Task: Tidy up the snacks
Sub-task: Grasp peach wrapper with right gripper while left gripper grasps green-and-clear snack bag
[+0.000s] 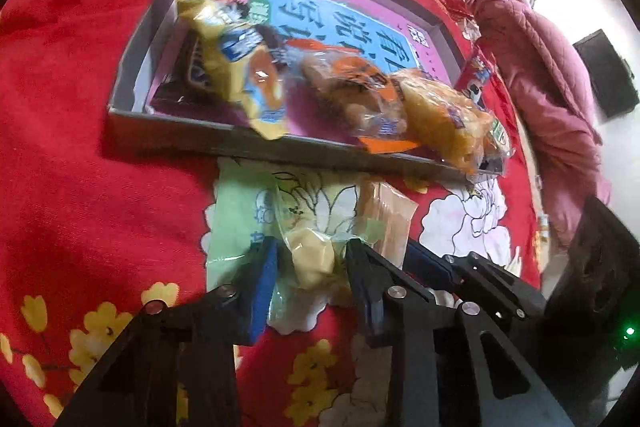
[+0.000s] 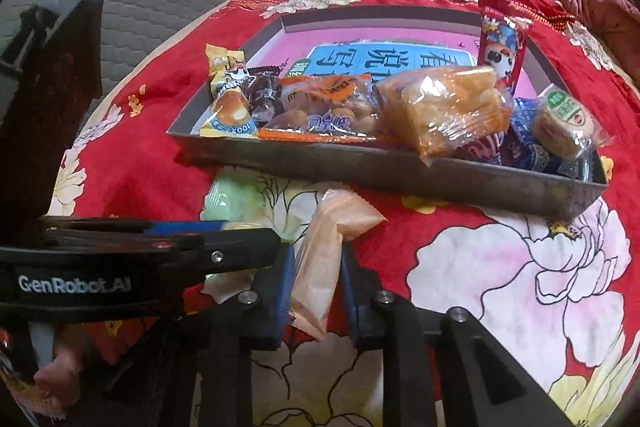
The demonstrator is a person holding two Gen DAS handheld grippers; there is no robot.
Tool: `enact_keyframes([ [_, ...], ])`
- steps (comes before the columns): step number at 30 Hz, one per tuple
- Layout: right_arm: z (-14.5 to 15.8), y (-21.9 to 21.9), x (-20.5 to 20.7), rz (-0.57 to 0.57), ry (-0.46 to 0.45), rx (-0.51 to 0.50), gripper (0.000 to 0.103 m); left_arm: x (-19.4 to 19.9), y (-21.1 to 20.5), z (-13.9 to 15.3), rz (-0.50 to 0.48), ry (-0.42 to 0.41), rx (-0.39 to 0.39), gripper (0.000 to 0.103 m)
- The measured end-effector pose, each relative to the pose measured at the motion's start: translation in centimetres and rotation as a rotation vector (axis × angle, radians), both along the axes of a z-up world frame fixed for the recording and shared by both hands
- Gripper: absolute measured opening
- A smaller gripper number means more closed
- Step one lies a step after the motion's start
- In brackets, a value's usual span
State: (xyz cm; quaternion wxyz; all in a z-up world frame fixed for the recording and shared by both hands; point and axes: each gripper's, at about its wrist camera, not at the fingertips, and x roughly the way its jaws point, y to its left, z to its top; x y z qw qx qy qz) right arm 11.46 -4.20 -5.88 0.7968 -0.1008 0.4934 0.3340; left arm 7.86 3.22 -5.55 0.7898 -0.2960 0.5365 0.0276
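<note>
Snacks are lying across a red flowered bedspread, most of them already sitting in a shallow box with a pink printed bottom, just ahead of both pairs of jaws. A rolled pink quilt is bunching up farther off, beyond the box and to the right.

Inside the box, a clear bag of golden puffed pieces is leaning over the near wall, straight ahead of the right jaws. An orange-trimmed bag of round biscuits is resting to its left, and a yellow cake packet is standing at the box's near left corner. A small green-labelled cake is sitting at the right end, with a red packet propped upright behind it.

Two packets are lying outside the box, side by side on the cloth, right at the jaws. The left gripper is closing its blue pads on a green-and-clear packet holding something pale yellow, the wrapper sitting between them. The right gripper, just beside it, is pinching a thin peach-coloured packet, its pads pressing in on the wrapper from both sides.
</note>
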Motion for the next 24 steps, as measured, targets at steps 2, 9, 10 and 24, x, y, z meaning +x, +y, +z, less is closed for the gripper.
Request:
enact_keyframes([
  [2, 0.2, -0.3, 0.0, -0.005, -0.002, 0.008, 0.021, 0.0, -0.6, 0.4, -0.010, -0.011, 0.019, 0.031],
  [9, 2.0, -1.3, -0.4, 0.002, -0.028, 0.084, 0.020, -1.1, -0.3, 2.3, 0.000, -0.074, -0.015, 0.028],
  [10, 2.6, -1.3, -0.6, 0.006, -0.045, 0.093, 0.020, -1.3, -0.2, 2.8, 0.005, -0.084, -0.020, 0.028],
  [24, 8.8, -2.2, 2.1, -0.087, -0.228, 0.224, 0.019, 1.7, 1.7, 9.6, 0.025, -0.231, 0.080, 0.028],
])
